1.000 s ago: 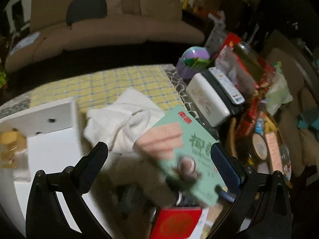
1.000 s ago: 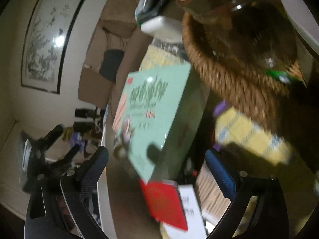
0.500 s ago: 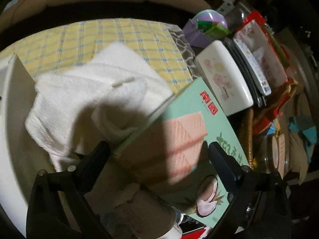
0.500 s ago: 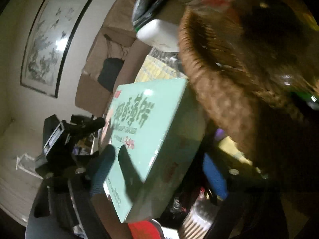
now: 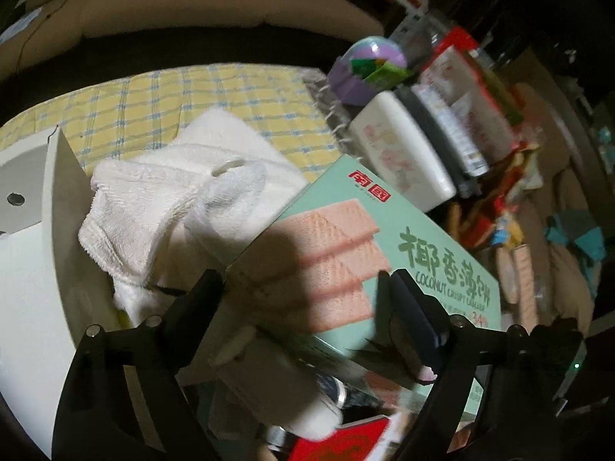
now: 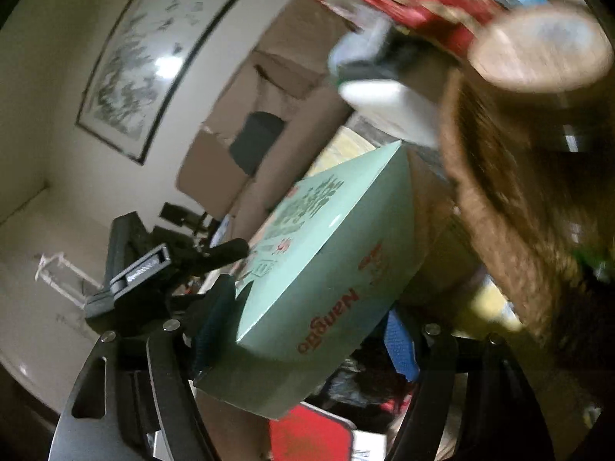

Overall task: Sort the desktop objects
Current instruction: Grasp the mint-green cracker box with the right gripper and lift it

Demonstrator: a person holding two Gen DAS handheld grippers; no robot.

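A beige sofa (image 5: 200, 4) curves across the back of the room, with a framed ink painting (image 6: 153, 57) on the wall near it. In front lies a table under a yellow checked cloth (image 5: 184, 100). A woven basket (image 6: 511, 230) crowds the right side of the right wrist view, blurred.

The task's main thing, a mint-green coconut wafer box (image 5: 384, 253), sits tilted near the middle of the clutter, its printed face up and its far corner resting against a crumpled white towel (image 5: 180, 196). The towel spills over the edge of a white tray (image 5: 27, 269) on the left. To the right of the box stand a white tissue box (image 5: 399, 153), a purple container (image 5: 365, 73) and packets too blurred to name. A red packet (image 6: 311, 438) lies below the box.

The right gripper (image 6: 303, 330) clamps the box's near end, one pad on the printed face and the blue pad under the back, and its jaws are closing on it. The left gripper (image 5: 303, 288) hovers over the box's wafer picture, its jaws fairly wide and closing, the box between them; whether the pads touch it cannot be told.
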